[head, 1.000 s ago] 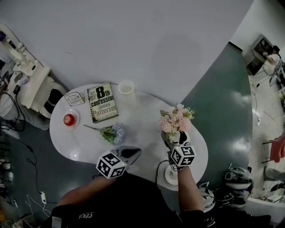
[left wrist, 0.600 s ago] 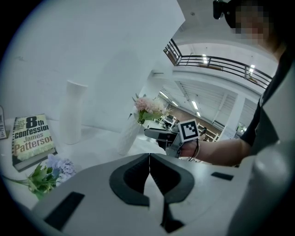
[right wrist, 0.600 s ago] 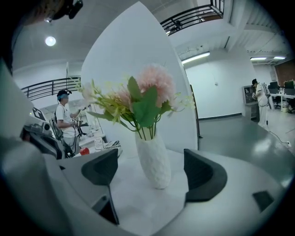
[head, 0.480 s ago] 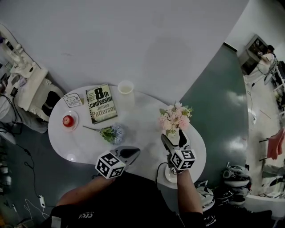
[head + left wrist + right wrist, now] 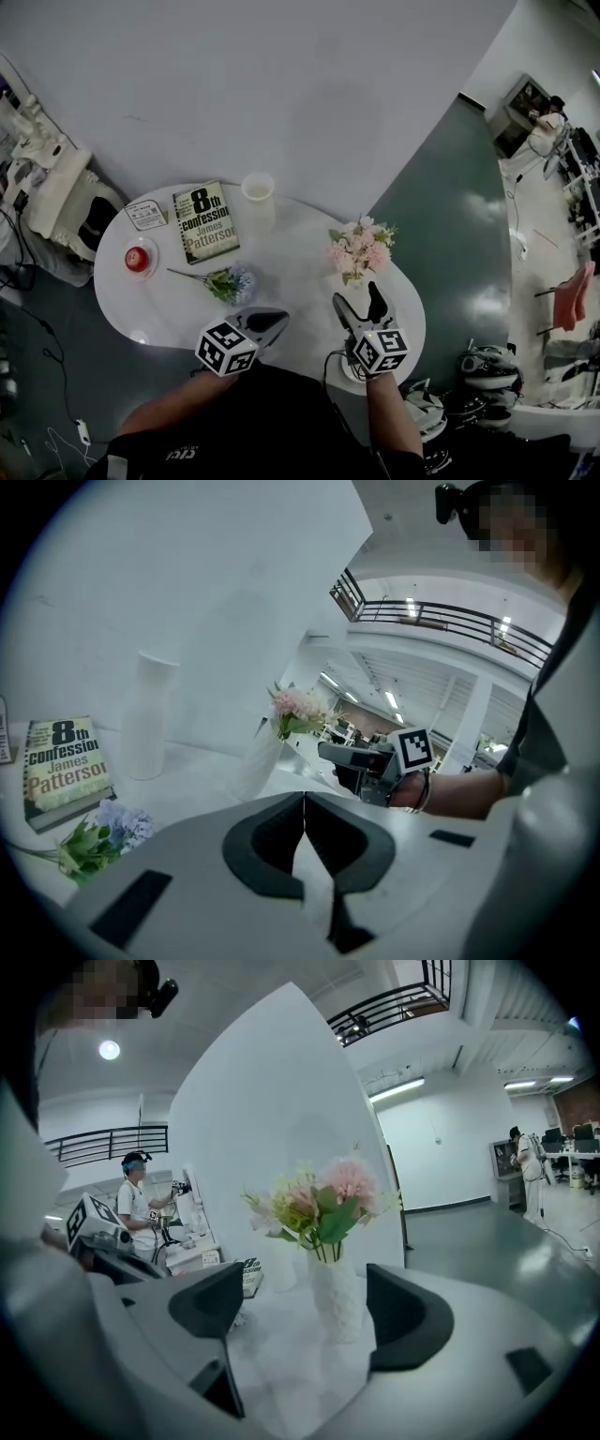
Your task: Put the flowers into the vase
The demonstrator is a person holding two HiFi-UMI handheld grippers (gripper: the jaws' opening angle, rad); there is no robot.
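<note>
Pink flowers with green leaves (image 5: 359, 251) stand in the white textured vase (image 5: 335, 1302), straight ahead of the right tool (image 5: 357, 300), whose jaws are wide apart and empty, short of the vase. Left tool (image 5: 278, 322): jaws pressed together on nothing; a blue flower sprig (image 5: 232, 281) lies on the white round counter (image 5: 291, 234) just beyond its tip

One table (image 5: 291, 234). Two tools: a left tool (image 5: 279, 321) and a right tool (image 5: 357, 298). One book (image 5: 206, 221), one small card (image 5: 145, 214), one saucer (image 5: 153, 270) bearing one red round thing (image 5: 137, 259). One tall white cup (image 5: 258, 187). One vase (image 5: 336, 1302), holding one bunch of pink flowers (image 5: 359, 248). One loose blue-flowered sprig (image 5: 230, 281), lying flat.
</note>
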